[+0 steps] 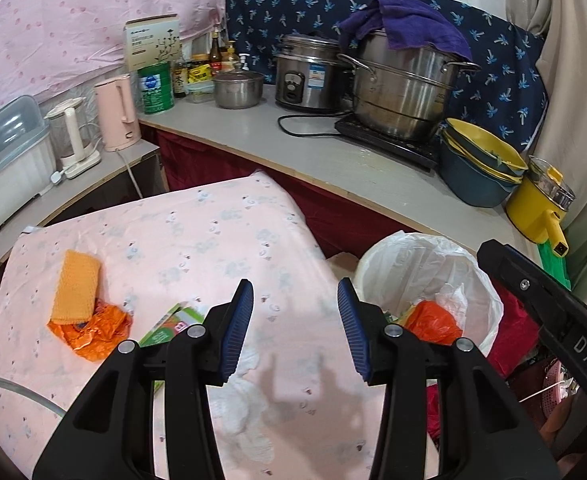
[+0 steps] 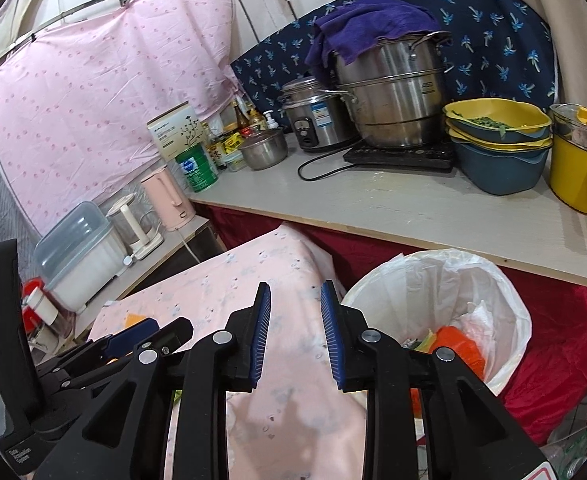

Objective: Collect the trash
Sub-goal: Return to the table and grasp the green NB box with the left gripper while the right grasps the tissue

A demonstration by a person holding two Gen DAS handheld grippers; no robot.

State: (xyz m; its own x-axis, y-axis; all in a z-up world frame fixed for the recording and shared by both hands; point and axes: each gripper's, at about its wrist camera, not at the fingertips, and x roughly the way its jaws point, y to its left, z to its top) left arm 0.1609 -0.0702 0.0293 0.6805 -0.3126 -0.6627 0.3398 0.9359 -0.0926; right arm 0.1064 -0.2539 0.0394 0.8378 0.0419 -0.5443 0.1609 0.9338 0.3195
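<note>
Three pieces of trash lie on your pink tablecloth (image 1: 197, 240): an orange sponge (image 1: 76, 289) with its long axis running away from you, resting on a crumpled orange wrapper (image 1: 93, 330), and beside them a green carton (image 1: 169, 322), its lettering unreadable. Your left gripper (image 1: 295, 330) and right gripper (image 2: 295, 334) both hover with jaws apart, holding nothing; the right one's arm reads "DAS". One white-lined bin (image 1: 425, 264) stands just right of the table, with an orange bag (image 1: 433, 322) inside.

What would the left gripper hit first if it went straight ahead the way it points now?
Probably the pink tablecloth: the open left gripper points at bare cloth, between the green packet and the lined trash bin. Depth is unclear.
</note>
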